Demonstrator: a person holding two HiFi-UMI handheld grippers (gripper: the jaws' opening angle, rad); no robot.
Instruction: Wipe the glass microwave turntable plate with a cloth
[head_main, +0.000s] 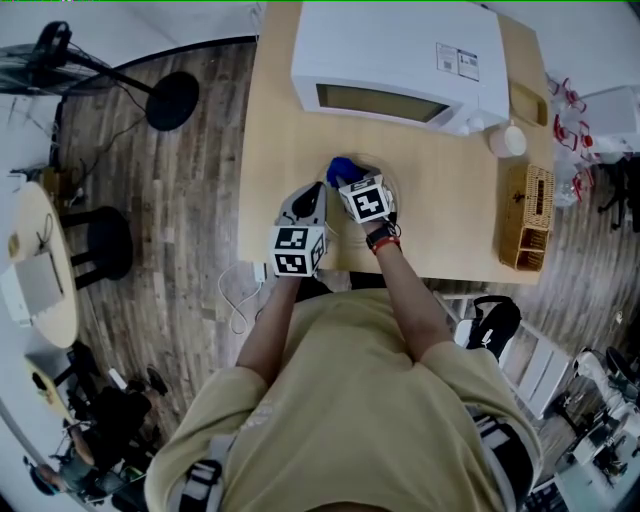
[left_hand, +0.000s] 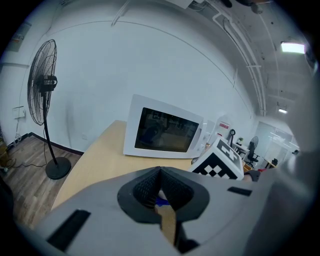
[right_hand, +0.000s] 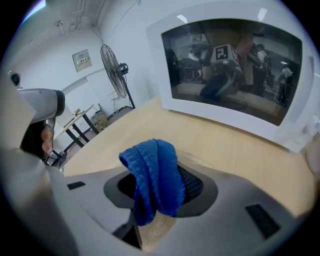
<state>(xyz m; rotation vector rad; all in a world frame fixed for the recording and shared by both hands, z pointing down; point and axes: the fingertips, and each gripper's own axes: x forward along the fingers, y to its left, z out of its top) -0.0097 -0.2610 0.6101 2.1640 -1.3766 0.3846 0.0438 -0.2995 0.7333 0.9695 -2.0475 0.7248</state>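
Now at risk: plate slip, cloth loss, edge drop

1. Status. The right gripper (right_hand: 155, 192) has its fingers (right_hand: 192, 182) clamped on a blue cloth (right_hand: 152, 175). The cloth bunches up out of the grip and hangs over the glass plate (head_main: 391, 177). The plate lies flat on the worktop (head_main: 450, 210), just in front of the microwave (head_main: 400, 60) and near the worktop's front edge. The left gripper (left_hand: 160, 192) has its fingers drawn together at the plate's left side. A pale sliver shows in the gap between them; whether this is the plate's rim cannot be confirmed.

2. Plate slip. If the left gripper does not secure the rim, wiping pressure probably pushes the smooth glass across the wood. Movement toward the person would carry the plate off the front edge.

3. Cloth loss. Only one fold appears to be held. Drag against the glass could pull the cloth free of the fingers.

4. Hard contact. Pressing too low could bring the bare fingers onto the glass, with a risk of scratching or chipping.

5. Collision. The two grippers work close together, so a wide wiping stroke could strike the left gripper.
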